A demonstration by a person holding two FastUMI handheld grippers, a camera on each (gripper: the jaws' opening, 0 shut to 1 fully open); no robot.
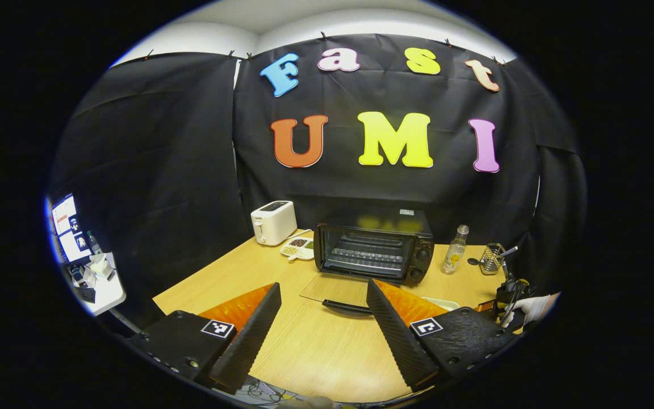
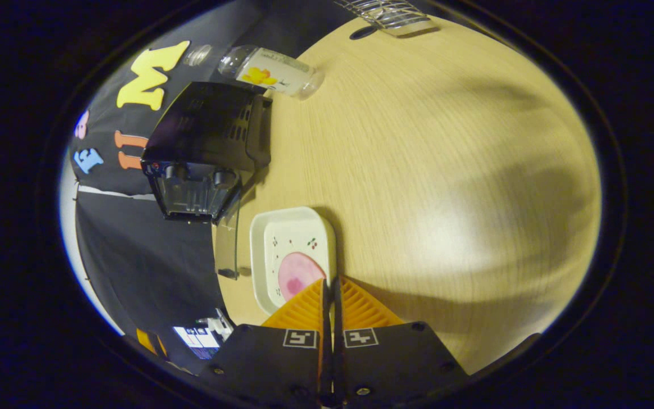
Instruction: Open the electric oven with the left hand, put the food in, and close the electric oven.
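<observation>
Black electric oven (image 1: 373,254): glass door (image 1: 335,288) down flat, rack bare.

A staged kitchen corner inside a recording booth: black cloth (image 1: 151,170) hangs as walls behind a wooden counter (image 1: 315,341) set with an electric oven (image 1: 373,250), a white toaster (image 1: 273,222), a bottle (image 1: 455,249) and a wire rack (image 1: 493,258). At far left, what may be a cluttered side desk (image 1: 97,284).
</observation>
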